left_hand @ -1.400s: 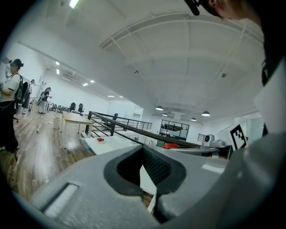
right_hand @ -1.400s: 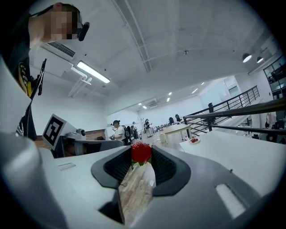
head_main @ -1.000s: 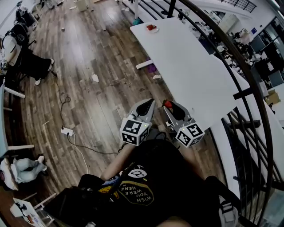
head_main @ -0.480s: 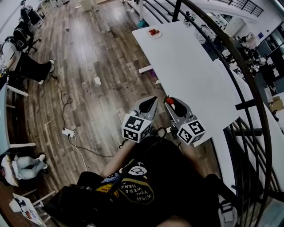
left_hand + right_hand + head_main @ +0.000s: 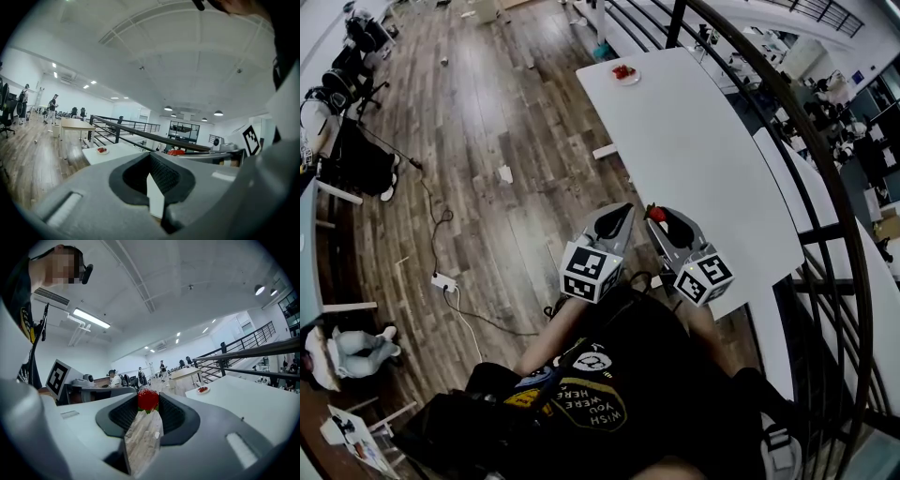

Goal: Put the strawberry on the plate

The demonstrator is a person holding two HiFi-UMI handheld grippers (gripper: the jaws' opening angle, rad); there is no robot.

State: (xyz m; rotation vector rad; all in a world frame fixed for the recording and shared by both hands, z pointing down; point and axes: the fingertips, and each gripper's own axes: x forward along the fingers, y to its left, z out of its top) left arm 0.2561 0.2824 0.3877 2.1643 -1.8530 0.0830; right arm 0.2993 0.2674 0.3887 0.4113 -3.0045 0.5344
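Note:
A red strawberry (image 5: 148, 399) sits between the tips of my right gripper (image 5: 148, 403), which is shut on it. In the head view this strawberry (image 5: 655, 214) and the right gripper (image 5: 657, 217) hang at the left edge of the long white table (image 5: 703, 150), near its close end. The small white plate (image 5: 624, 72) lies at the table's far end with red fruit on it. The plate (image 5: 202, 390) shows far ahead in the right gripper view, and the plate (image 5: 101, 151) also appears in the left gripper view. My left gripper (image 5: 623, 208) is beside the right one over the floor, its jaws shut and empty (image 5: 151, 157).
A black railing (image 5: 787, 122) curves along the table's right side. Wooden floor (image 5: 506, 112) spreads to the left, with a cable and power strip (image 5: 442, 278), scraps of litter and office chairs (image 5: 342, 84). People stand far off down the room (image 5: 51, 108).
Both grippers have advanced together along the table's left edge toward its far end, the strawberry still in the right one. The plate now sits slightly closer in the head view.

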